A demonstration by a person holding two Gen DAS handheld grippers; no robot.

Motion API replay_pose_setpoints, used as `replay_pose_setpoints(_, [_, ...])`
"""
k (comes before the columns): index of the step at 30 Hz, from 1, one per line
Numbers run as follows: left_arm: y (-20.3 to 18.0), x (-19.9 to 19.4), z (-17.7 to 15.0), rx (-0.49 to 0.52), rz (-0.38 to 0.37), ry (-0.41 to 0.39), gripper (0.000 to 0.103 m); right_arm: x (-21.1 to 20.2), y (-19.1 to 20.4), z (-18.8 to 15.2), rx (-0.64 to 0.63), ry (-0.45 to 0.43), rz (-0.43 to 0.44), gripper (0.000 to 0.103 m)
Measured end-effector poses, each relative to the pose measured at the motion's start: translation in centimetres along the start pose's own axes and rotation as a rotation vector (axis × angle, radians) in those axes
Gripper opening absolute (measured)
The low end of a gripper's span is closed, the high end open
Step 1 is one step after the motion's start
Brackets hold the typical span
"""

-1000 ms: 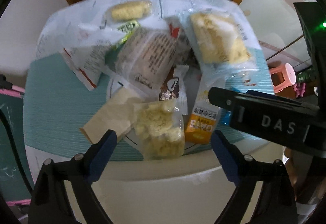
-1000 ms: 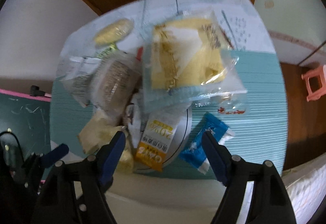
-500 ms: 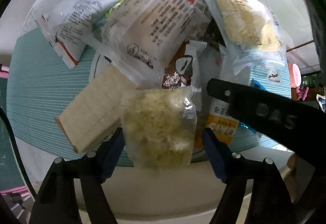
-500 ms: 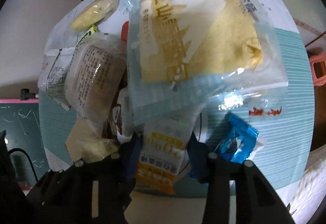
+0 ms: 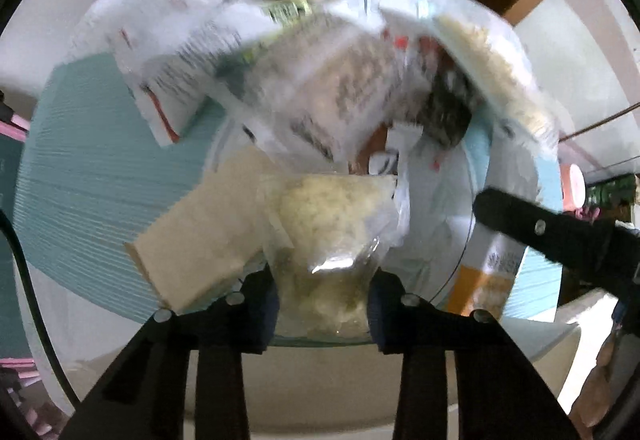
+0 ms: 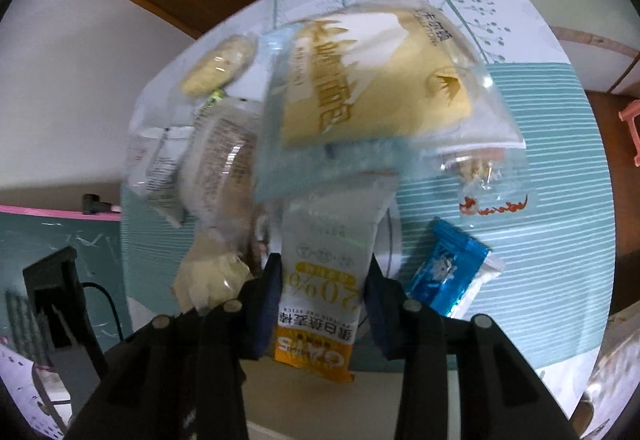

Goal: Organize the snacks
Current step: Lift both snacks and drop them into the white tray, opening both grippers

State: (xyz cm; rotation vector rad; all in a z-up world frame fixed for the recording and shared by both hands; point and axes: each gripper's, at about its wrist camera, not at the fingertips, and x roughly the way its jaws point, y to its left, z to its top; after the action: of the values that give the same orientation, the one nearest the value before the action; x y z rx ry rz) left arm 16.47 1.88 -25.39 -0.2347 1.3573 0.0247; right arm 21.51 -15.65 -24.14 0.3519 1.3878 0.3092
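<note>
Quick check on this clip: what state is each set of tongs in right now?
Left tongs: closed on the clear packet of crumbly yellow snack.
Right tongs: closed on the orange-and-white oat bar packet.

Colours and patterns. Table mat (image 6: pixel 560 168): teal with fine pale stripes; far edge white with a thin teal sprig print. Oat bar wrapper (image 6: pixel 324 280): white upper part, orange lower band, yellow strip between, dark lettering. Candy wrapper (image 6: pixel 444 272), near the right edge: glossy blue with white ends. Large bread bag (image 6: pixel 372 88): clear film, yellow and white print, gold characters. Crumbly snack bag (image 5: pixel 332 232): clear film over pale yellow contents. Flat wafer pack (image 5: pixel 200 232): plain beige. Finger pads (image 6: pixel 268 304): dark blue on black arms.
</note>
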Motion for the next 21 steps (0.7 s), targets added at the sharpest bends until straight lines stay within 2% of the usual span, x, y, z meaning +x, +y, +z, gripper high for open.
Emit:
replay_pose_setpoints(5, [0.3,-5.5,0.1,0.020,0.006,-0.123,0.033,-2.2,1.0,-0.8,-0.016,-0.038,0.059,0.039])
replay_pose_setpoints(6, [0.4,-6.7,0.3,0.023,0.005,-0.146,0.033,-2.5,2.2,-1.0,-0.022,-0.051,0.065,0.039])
replay_pose_setpoints(12, [1.5,-15.4,0.0,0.094,0.009,-0.311,0.033,-7.4,4.7,-2.2,-0.064,-0.171,0.096,0.039])
replay_pose_setpoints(13, [0.7,-16.6,0.7,0.107,0.007,-0.324,0.033,-8.7,5.3,-2.5,-0.071,-0.203,0.098,0.039])
replay_pose_setpoints(17, [0.9,-20.0,-0.9,0.169,-0.009,-0.345,0.033,-13.8,6.4,-4.9,-0.081,-0.333,0.116,0.039])
replay_pose_setpoints(21, [0.8,-20.9,-3.1,0.241,-0.033,-0.313,0.033,-16.6,8.1,-8.1,-0.094,-0.391,0.116,0.039])
